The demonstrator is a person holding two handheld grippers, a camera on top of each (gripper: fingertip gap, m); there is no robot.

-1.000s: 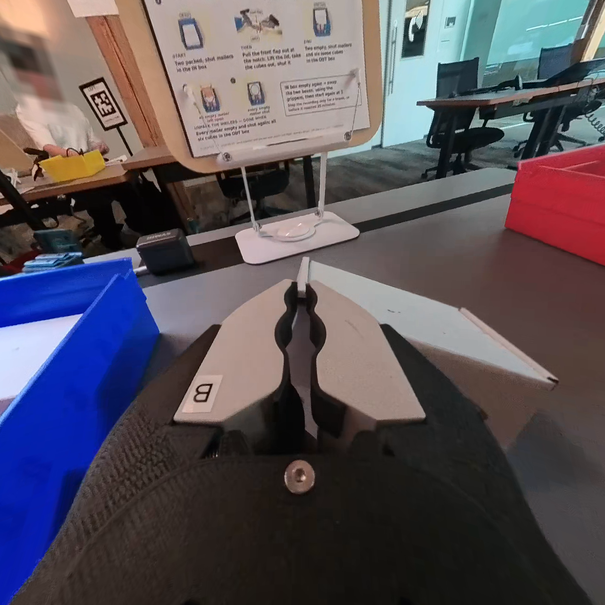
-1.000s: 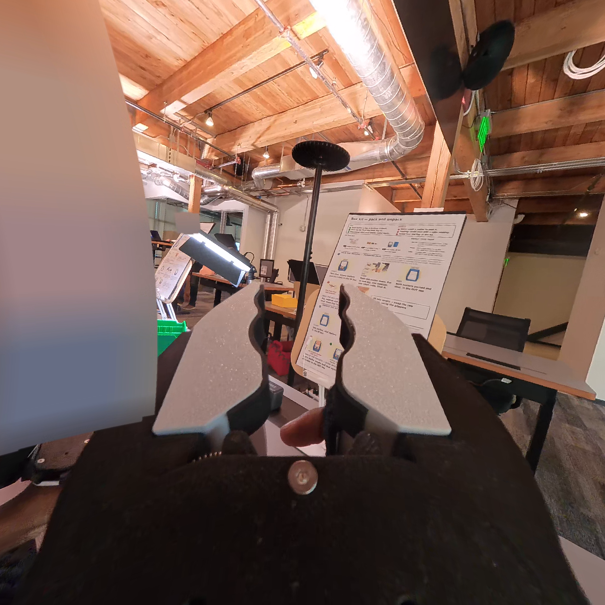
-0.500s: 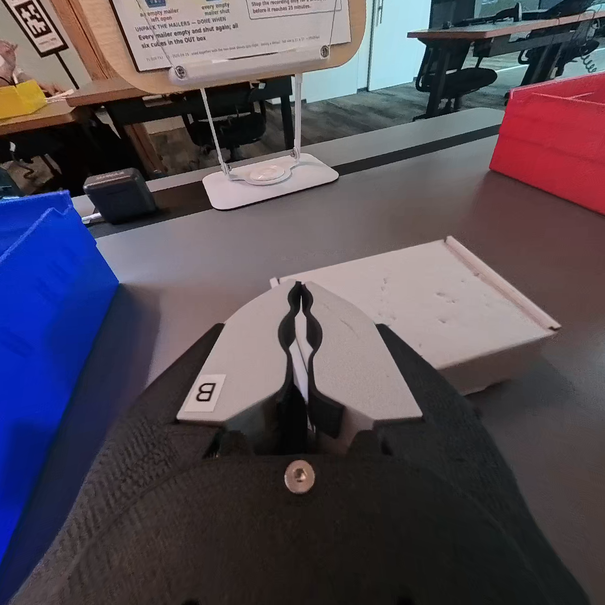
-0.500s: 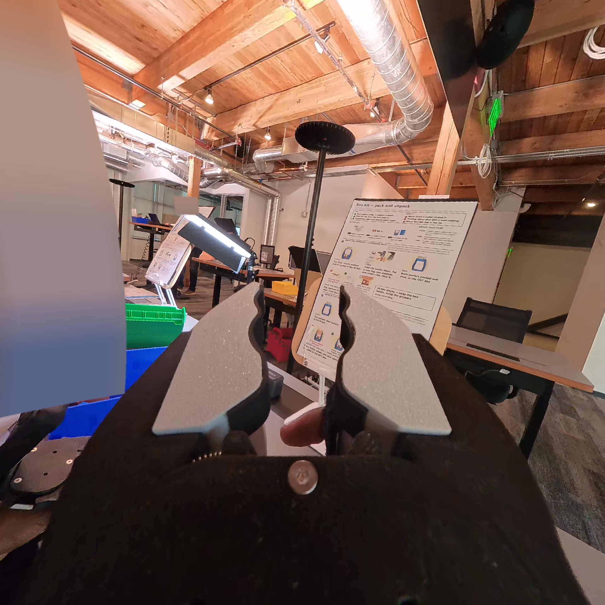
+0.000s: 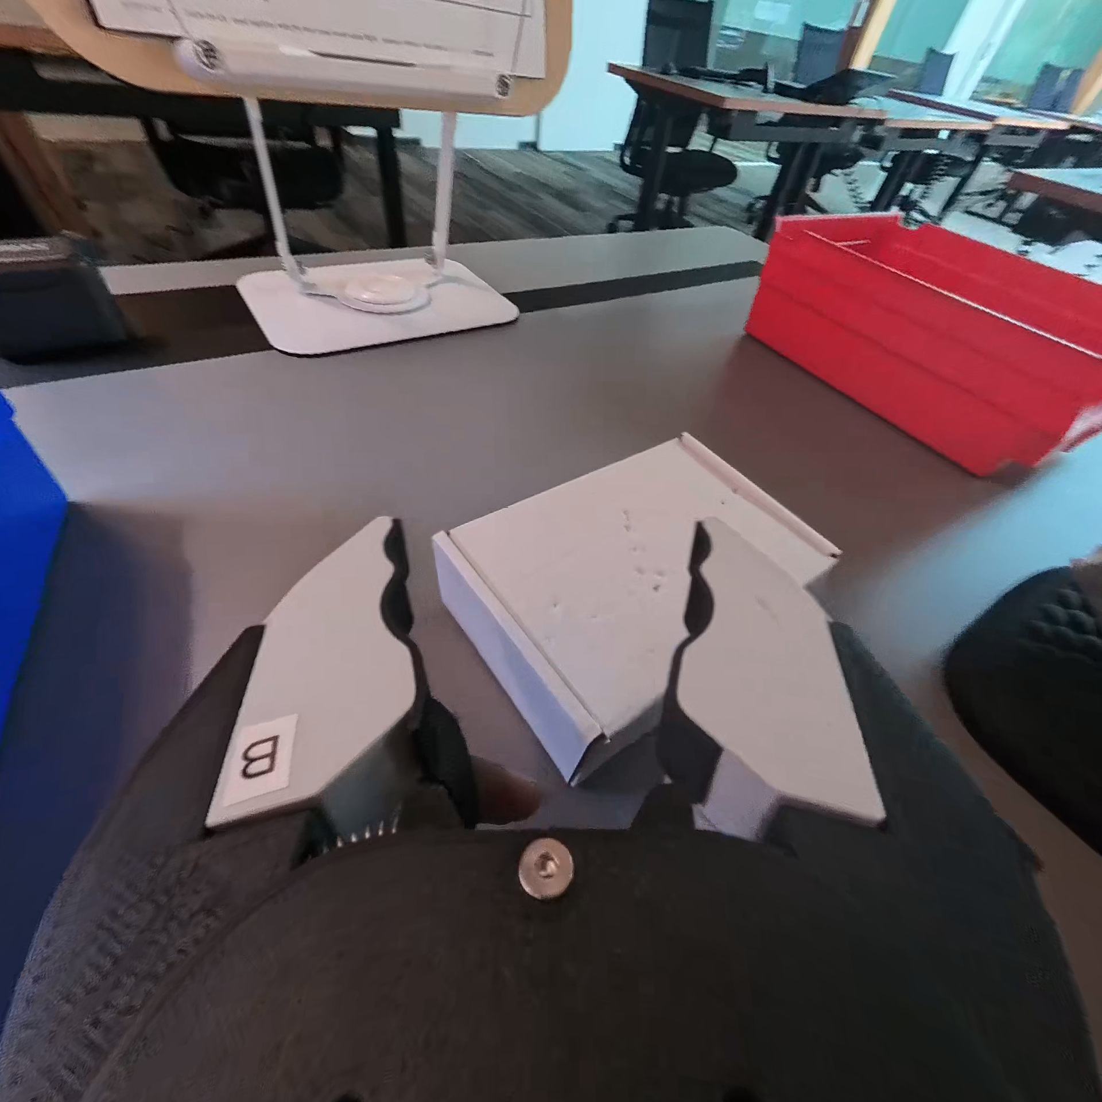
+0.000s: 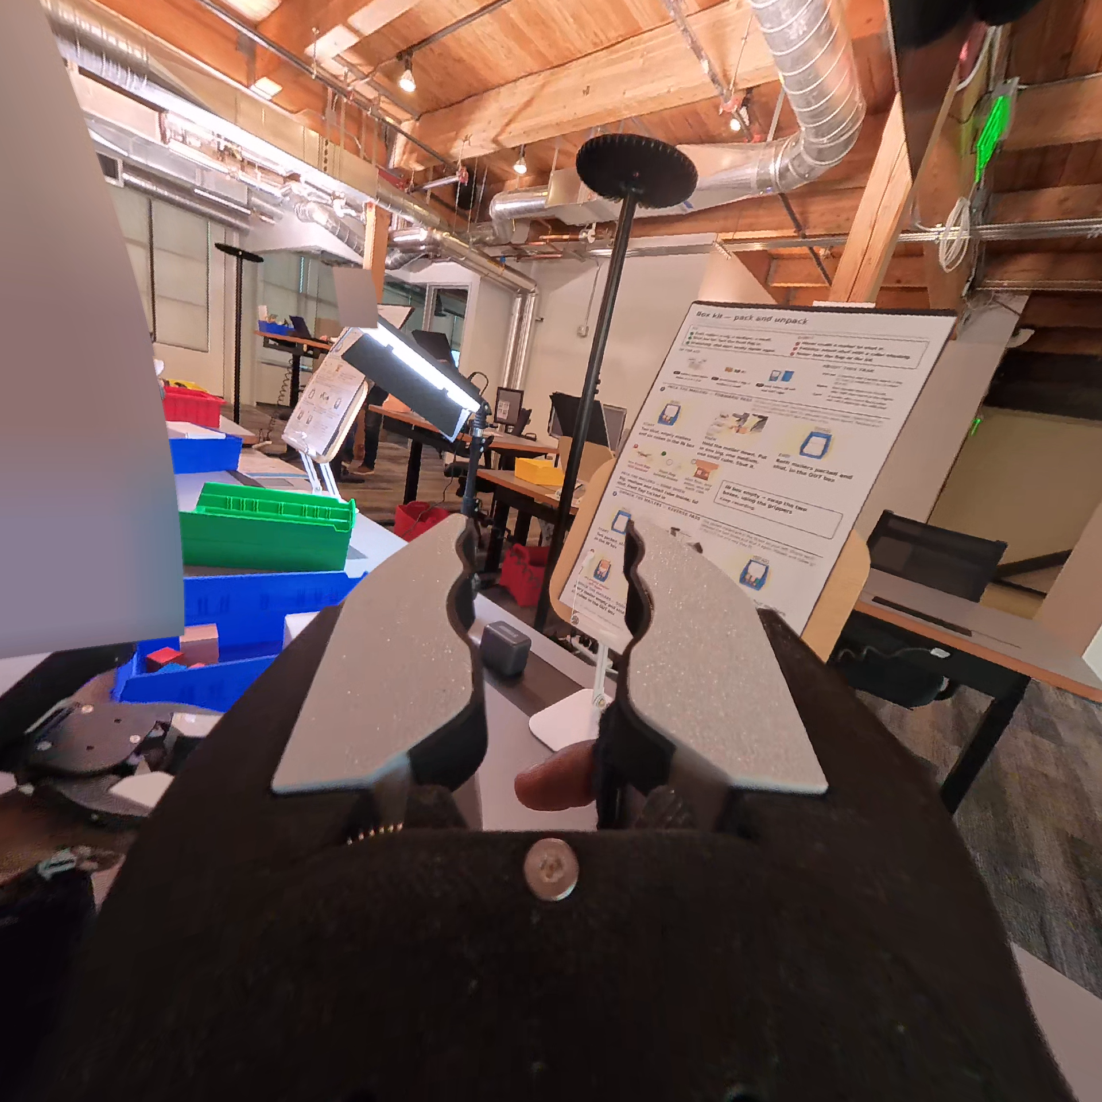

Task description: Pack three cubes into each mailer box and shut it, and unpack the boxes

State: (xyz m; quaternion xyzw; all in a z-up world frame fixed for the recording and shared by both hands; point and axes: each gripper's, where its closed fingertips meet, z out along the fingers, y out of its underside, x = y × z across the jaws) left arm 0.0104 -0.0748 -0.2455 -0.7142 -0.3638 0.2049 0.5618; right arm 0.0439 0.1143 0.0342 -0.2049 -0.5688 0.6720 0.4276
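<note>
White cardboard, shut and lying flat: the mailer box [image 5: 602,590] is resting on the dark grey table [image 5: 370,441], just ahead of the left tongs [image 5: 545,528], which are standing wide apart with nothing between them. The box is sitting skewed to them, its near corner poking in between the fingers and its long axis running away toward the far right, where the red bin [image 5: 930,334] is waiting. A blue bin [image 5: 24,536] is standing off to the left, and a sign stand [image 5: 375,304] is sitting at the table's far edge. The right tongs [image 6: 548,539] are parted too, empty, and pointing up over the room, well apart from the box. The left tongs are looking nearer for the next grip.
</note>
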